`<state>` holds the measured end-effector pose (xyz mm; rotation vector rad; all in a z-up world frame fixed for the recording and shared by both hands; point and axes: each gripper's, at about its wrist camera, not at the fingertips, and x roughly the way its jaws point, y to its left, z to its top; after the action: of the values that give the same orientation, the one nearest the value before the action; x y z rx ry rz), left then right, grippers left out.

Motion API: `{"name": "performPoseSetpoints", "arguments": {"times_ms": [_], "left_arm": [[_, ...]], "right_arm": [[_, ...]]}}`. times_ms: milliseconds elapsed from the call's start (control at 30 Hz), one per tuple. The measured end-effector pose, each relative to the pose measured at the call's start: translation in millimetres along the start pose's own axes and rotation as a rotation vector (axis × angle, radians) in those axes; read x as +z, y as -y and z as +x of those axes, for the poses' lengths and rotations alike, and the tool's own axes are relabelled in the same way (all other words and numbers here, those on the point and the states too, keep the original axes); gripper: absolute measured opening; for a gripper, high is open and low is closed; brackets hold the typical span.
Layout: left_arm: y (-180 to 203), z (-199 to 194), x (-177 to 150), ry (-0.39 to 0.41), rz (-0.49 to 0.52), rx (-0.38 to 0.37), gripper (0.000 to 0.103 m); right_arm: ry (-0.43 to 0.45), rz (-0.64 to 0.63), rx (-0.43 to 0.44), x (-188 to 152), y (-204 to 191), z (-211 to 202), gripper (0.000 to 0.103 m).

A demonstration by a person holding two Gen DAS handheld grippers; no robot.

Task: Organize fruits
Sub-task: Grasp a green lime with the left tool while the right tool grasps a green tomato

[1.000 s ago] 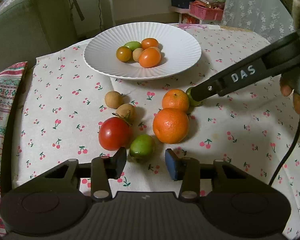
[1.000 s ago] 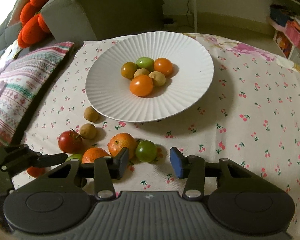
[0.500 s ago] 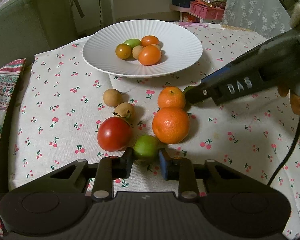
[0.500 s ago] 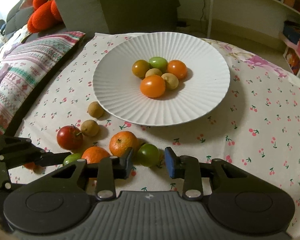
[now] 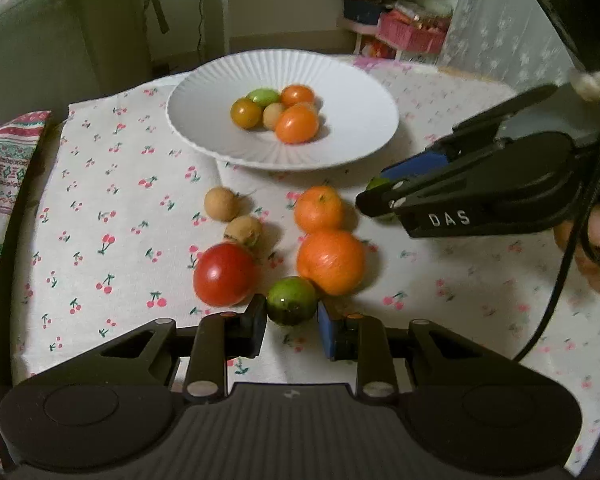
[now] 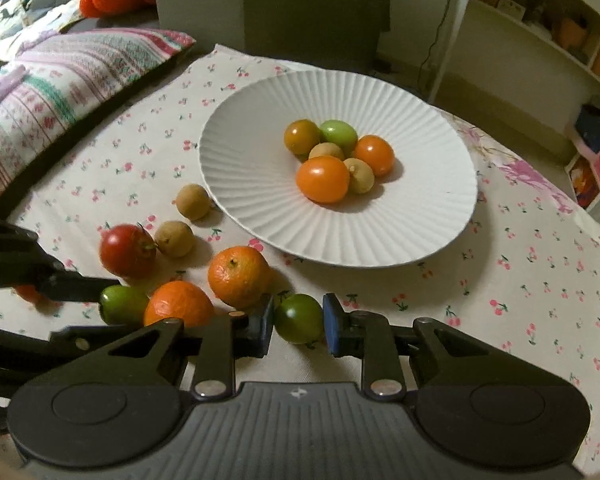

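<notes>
Fruits | loose on cloth [image 5: 112, 184] before plate [image 5: 352, 148] | left gripper [image 5: 292, 322] clamps lime [image 5: 291, 300]; right gripper [image 6: 298, 324] clamps green tomato [image 6: 299, 318] | advice: lift both straight up, clear oranges [image 5: 330, 260], release low over plate

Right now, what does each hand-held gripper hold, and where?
Left hand-held gripper: light green fruit, by its sides. Right hand-held gripper: dark green fruit, likewise.

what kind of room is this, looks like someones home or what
Most likely a home living room: a table under a cherry-print tablecloth, a grey sofa with a striped cushion beside it, and cluttered storage shelves behind.
</notes>
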<state>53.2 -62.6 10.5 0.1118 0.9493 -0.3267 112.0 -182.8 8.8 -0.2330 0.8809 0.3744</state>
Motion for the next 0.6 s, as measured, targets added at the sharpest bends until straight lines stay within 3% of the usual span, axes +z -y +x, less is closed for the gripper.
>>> {"name": "performPoseSetpoints", "arguments": {"times_ms": [600], "left_arm": [[-3.9, -22.1, 12.4, 0.105, -0.026, -0.02, 0.014]], "right_arm": [[0.096, 0.086, 0.041, 0.0, 13.6, -37.3, 0.023]]}}
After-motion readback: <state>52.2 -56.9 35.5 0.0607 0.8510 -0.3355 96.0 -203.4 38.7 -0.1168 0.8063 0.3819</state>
